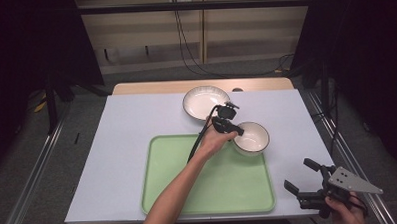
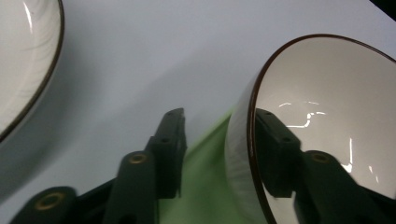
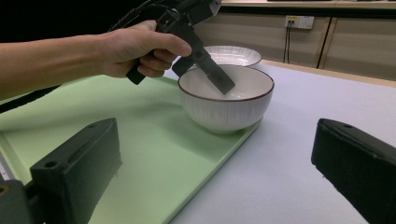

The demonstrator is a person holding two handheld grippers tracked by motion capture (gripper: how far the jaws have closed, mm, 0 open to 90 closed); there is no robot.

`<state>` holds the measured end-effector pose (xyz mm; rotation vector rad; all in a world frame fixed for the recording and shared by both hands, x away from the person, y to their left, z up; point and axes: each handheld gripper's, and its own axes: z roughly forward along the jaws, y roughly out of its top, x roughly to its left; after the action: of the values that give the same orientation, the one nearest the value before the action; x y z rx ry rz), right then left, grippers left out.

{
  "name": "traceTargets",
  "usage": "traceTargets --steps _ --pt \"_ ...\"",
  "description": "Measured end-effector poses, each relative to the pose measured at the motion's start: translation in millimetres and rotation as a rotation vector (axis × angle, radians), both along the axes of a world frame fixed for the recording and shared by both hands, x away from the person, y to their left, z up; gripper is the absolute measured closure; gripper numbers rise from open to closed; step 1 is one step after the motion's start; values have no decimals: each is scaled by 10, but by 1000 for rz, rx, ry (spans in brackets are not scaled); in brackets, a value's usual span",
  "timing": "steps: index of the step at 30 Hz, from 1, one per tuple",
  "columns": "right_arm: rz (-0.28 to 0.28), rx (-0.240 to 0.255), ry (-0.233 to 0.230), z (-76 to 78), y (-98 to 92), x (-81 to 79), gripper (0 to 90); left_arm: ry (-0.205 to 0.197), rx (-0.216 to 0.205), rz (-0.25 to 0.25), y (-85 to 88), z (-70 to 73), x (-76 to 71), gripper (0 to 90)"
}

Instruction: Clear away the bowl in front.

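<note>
The left gripper [image 1: 233, 127] straddles the near rim of the bowl [image 1: 252, 137], 1 jaw inside, 1 outside, with a gap left, not yet clamped. The bowl sits on the tray's [image 1: 174, 183] far right corner. The right gripper [image 1: 309, 180] hangs wide open and empty, well apart.

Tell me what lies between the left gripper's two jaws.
The near wall and dark rim of the small bowl: in the left gripper view, one jaw of the left gripper sits inside it, the other outside over the green tray.

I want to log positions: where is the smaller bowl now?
In the high view, the smaller bowl sits at the green tray's far right corner, its rim straddled by the left gripper.
</note>
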<state>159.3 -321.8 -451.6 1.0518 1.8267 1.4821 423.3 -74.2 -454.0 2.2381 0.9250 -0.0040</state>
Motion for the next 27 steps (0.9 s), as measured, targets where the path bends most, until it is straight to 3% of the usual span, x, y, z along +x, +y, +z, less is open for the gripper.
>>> traceTargets --steps 1,4,5,8,10,14,15,17,20,21,27 --pt "-4 1 1 0 -4 1 10 -6 -9 12 -5 2 -4 457" --pt "-3 0 1 -1 -4 1 10 1 -7 18 -5 17 -10 300" --pt "-3 -1 1 -1 -2 3 10 -24 -4 39 -10 32 -22 258" --pt "-2 -1 2 -1 0 2 10 -36 -7 56 2 53 -22 202" --pt "-2 0 2 -1 -1 1 10 -55 -16 62 13 69 -22 109" --pt "-2 -1 2 -1 -2 2 10 -45 -53 67 64 97 -13 57" --pt "0 0 4 0 2 1 10 -65 -70 61 86 98 -16 45" --pt "1 -2 1 -1 3 4 10 -64 -83 53 117 109 -20 36" --pt "4 0 4 -1 1 5 10 -85 -77 47 136 118 -46 45" --pt "4 1 4 -1 1 4 10 -81 -96 32 149 126 -61 45" --pt "5 -2 0 -2 1 7 10 -132 -106 4 209 199 -143 46"
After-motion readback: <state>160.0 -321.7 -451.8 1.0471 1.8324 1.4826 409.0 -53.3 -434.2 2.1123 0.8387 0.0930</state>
